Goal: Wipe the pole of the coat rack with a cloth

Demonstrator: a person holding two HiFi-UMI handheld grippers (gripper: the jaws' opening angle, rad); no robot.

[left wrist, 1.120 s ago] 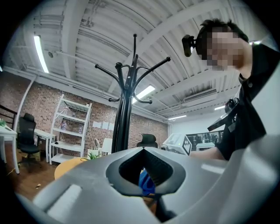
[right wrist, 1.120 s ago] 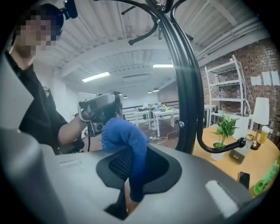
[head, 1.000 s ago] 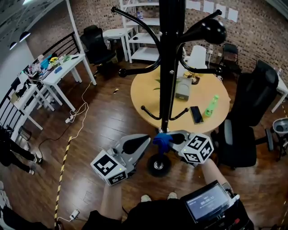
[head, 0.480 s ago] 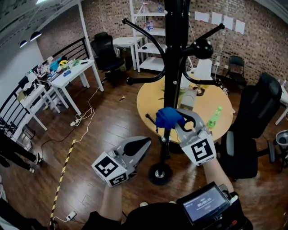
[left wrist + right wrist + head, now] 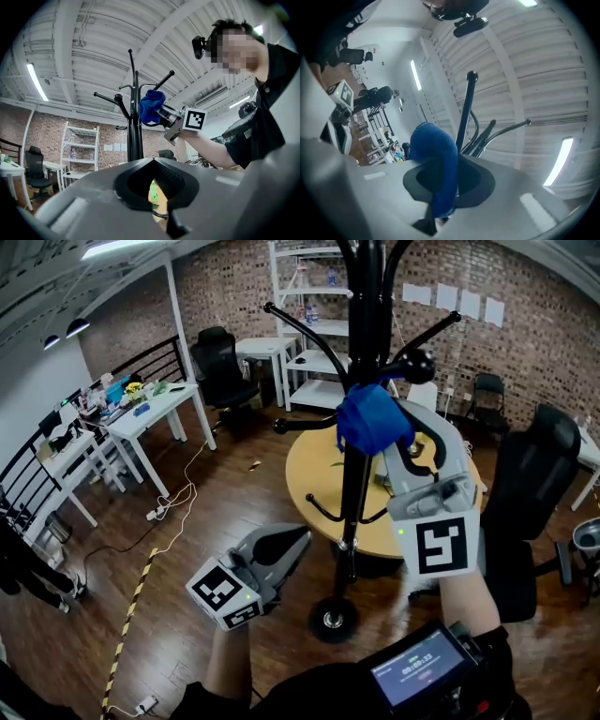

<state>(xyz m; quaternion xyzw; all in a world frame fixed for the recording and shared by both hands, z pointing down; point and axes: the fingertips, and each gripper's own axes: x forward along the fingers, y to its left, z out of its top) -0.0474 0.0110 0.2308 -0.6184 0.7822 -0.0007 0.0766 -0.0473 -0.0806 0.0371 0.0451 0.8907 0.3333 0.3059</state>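
Your right gripper (image 5: pixel 401 435) is clamped on the blue cloth (image 5: pixel 368 418), held against the pole (image 5: pixel 354 491) at upper centre; your left gripper (image 5: pixel 284 544) sits lower left, jaws together.

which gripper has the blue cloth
The right gripper, up at the pole, is shut on the blue cloth; the left gripper sits low, empty.

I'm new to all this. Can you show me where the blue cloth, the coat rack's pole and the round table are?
blue cloth (image 5: pixel 372 418): head view, middle of the bunched fabric.
pole (image 5: pixel 354 488): head view, black shaft below the cloth.
round table (image 5: pixel 306 463): head view, bare yellow top left of the pole.
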